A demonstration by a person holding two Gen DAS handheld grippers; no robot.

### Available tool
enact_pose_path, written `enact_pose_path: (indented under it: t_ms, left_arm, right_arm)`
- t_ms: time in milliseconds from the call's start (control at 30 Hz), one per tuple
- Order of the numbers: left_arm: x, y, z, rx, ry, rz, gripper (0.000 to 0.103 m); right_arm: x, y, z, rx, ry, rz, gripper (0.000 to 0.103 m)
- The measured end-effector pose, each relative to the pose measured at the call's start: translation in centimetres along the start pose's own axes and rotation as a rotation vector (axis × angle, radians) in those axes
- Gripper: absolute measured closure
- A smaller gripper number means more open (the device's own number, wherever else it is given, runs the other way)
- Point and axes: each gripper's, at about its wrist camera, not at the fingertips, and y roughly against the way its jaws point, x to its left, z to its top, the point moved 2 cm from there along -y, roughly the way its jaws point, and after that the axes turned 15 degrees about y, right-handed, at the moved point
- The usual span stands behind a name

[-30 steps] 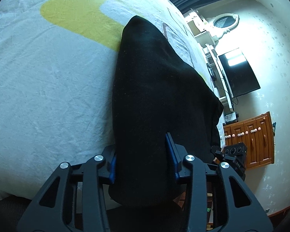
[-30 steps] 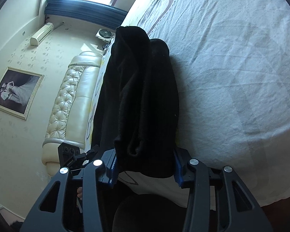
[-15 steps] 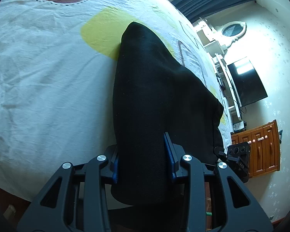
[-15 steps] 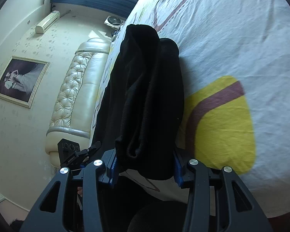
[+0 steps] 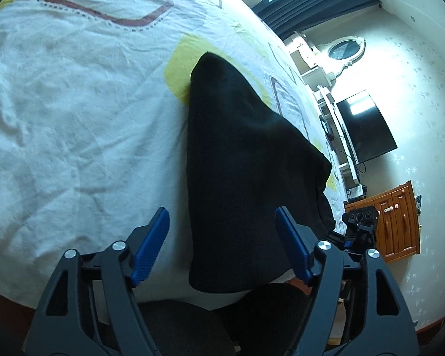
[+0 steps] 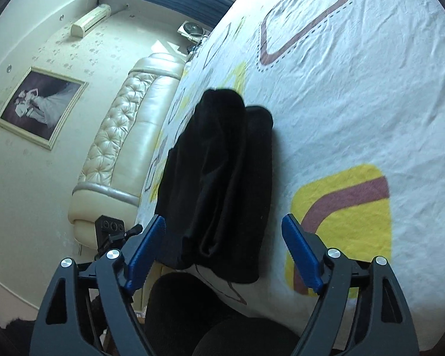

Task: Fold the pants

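The black pants [image 5: 240,160] lie folded into a long strip on the white patterned bedsheet [image 5: 74,118], near the bed's front edge. My left gripper [image 5: 222,216] is opening; its blue pads stand apart on either side of the near end of the cloth, clear of it. In the right wrist view the pants [image 6: 222,172] show stacked layers, and my right gripper [image 6: 222,222] is opening too, its pads spread wide around the other end without pressing it. Each gripper appears at the edge of the other's view.
A cream tufted headboard [image 6: 127,136] and a framed picture [image 6: 38,106] are at one side. A television [image 5: 365,127], white shelves and a wooden cabinet [image 5: 397,219] stand at the other. A dark-clothed knee [image 6: 192,311] sits just below the bed edge.
Both grippers have let go of the pants: the pads that pinched the cloth now stand wide apart. The pants have settled on the sheet, and both views have shifted across the bed.
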Motion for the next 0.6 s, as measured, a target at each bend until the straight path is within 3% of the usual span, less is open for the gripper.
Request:
enact_pose_path:
  t_ms: [167,367,600]
  left_arm:
    - [-0.4,-2.6,3.2,0.005,0.024,-0.021,0.024]
    - [-1.2,-6.6,6.9,0.013,0.046,-0.036,0.024]
    - [-2.4,-9.4,9.5,0.043,0.040,-0.057,0.023]
  right_arm:
    - [-1.5,-3.1,3.0,0.000,-0.040,0.043,0.023]
    - [-1.9,-6.5,6.3,0.010,-0.040,0.018,0.022]
    - [-2.5,-7.0,6.7,-0.002,-0.055,0.025,0.022]
